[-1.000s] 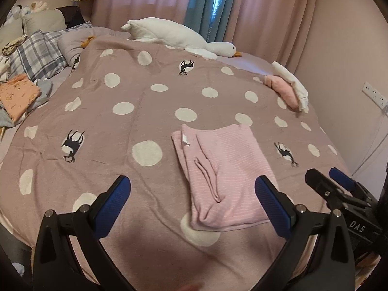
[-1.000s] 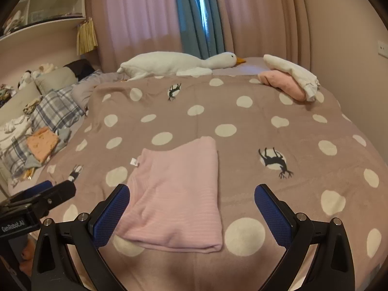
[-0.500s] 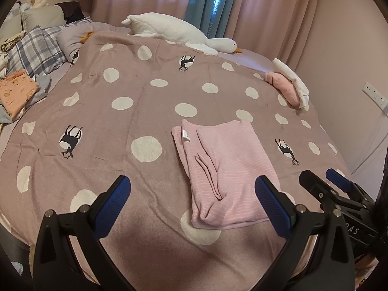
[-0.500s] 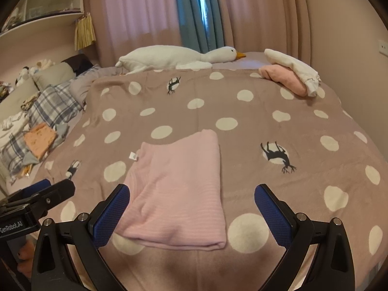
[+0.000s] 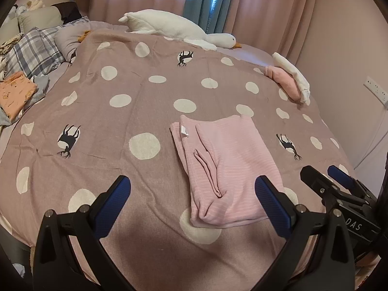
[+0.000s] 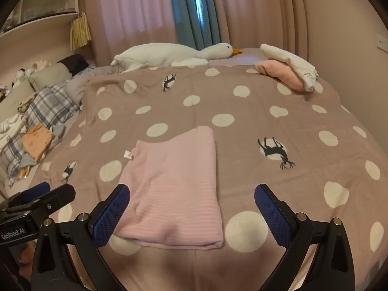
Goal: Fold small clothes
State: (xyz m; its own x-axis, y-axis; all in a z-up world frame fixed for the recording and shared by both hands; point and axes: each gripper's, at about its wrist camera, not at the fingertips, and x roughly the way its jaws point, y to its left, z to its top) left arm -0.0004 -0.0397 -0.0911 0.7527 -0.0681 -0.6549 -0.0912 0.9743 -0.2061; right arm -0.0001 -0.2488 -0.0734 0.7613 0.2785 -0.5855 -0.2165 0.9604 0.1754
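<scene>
From the left wrist view, one folded pale pink, finely striped knit garment (image 5: 225,167) lies flat on a mauve blanket with white polka dots and black deer figures (image 5: 121,126), a small white label at its far left corner. The left gripper (image 5: 192,200), black with two blue textured pads, is spread wide and holds nothing; the garment's near edge lies between its tips. One long white plush goose (image 5: 174,28) lies at the blanket's far edge. From the right wrist view, the right gripper (image 6: 191,208) is likewise wide apart and empty — the garment lies ahead, nearer its left pad. Two folded cloths, one white over one salmon pink (image 6: 288,70), sit far right.
</scene>
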